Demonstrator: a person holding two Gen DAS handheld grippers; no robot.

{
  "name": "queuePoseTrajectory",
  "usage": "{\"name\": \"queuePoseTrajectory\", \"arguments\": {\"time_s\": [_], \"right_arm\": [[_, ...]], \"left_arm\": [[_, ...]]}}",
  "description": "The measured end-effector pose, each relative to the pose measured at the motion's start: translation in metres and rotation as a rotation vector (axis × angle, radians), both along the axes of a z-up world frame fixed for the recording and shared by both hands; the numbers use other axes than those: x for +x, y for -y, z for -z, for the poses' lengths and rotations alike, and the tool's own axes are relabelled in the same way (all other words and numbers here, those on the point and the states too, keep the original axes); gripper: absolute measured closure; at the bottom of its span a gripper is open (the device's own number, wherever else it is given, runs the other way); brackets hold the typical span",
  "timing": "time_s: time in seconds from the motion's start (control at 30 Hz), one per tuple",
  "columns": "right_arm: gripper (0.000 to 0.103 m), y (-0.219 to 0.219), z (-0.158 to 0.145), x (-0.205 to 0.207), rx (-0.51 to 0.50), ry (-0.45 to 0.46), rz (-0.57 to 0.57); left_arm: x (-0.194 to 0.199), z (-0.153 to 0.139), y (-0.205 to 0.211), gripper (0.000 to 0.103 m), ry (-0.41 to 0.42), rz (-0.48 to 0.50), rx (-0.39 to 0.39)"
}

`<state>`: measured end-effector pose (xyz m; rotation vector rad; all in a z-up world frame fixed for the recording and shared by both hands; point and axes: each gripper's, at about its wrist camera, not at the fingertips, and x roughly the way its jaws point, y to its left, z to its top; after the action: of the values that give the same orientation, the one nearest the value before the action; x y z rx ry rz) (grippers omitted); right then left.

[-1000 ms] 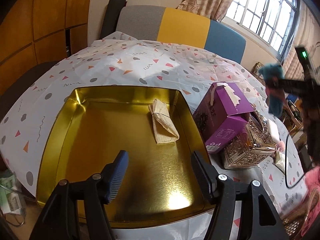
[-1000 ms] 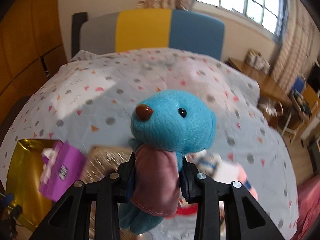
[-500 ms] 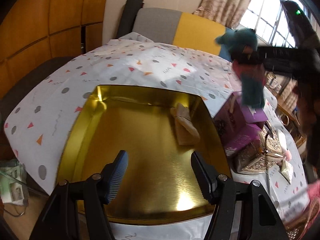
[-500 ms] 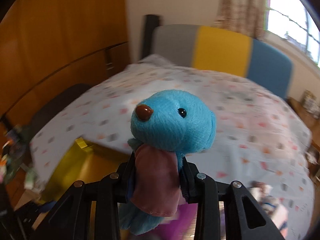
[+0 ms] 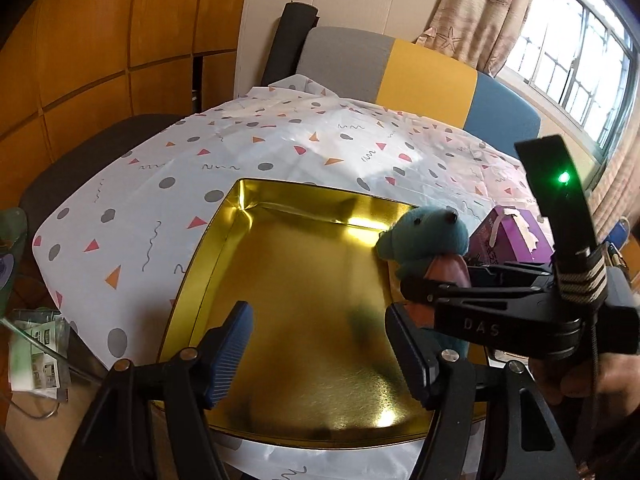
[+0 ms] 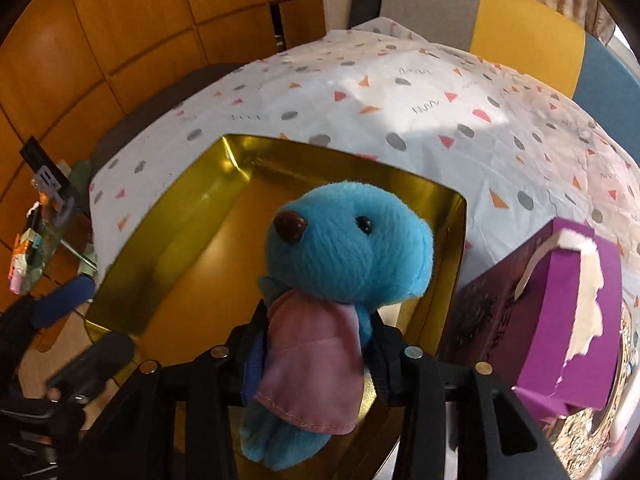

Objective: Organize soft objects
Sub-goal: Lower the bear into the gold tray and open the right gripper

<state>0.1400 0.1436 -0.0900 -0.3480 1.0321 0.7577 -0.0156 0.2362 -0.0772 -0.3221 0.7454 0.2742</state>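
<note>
Left wrist view: the left tool (image 5: pixel 320 350) hangs released over the near part of a gold tin tray (image 5: pixel 224 240), nothing between its blue-padded fingers (image 5: pixel 230 354). The tray lies on a counter under a white cloth (image 5: pixel 256 152) printed with dots, triangles and squiggles. At the tray's right edge, the right tool (image 5: pixel 416 292) carries a blue plush bear (image 5: pixel 424 236) above the tray; the letters "DAS" show on the tool's black body. A purple box (image 5: pixel 512 236) stands just right of the tray.

Right wrist view: the right tool (image 6: pixel 316 356) grasps the blue plush bear (image 6: pixel 348 248) at its pink-bibbed body, and its jaws are opening. The bear hangs over the tray (image 6: pixel 168 236), toward its right edge. The purple box (image 6: pixel 560 320) stands by the tray's right wall; its print is too dark to read.
</note>
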Motion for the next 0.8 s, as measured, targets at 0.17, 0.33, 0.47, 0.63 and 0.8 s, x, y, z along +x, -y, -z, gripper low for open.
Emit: {"name": "queuePoseTrajectory", "arguments": {"time_s": [0.17,0.33,0.47,0.63,0.8], "right_arm": [[0.054,0.006,0.006,0.002,-0.016,0.009,0.021],[0.04,0.016,0.002,-0.001,0.008,0.011,0.04],[0.038,0.02,-0.01,-0.006,0.021,0.05,0.051],[0.038,0.037,-0.029,-0.015,0.042,0.128,0.084],[0.038,0.062,-0.045,-0.024,0.082,0.187,0.136]], "left_arm": [[0.0,-0.001,0.002,0.028,0.005,0.002,0.005],[-0.001,-0.004,0.005,0.026,0.012,0.002,0.016],[-0.002,-0.005,0.007,0.026,0.014,0.003,0.027],[-0.003,-0.008,0.012,0.026,0.021,0.013,0.043],[-0.002,-0.009,0.02,0.026,0.022,0.034,0.053]]}}
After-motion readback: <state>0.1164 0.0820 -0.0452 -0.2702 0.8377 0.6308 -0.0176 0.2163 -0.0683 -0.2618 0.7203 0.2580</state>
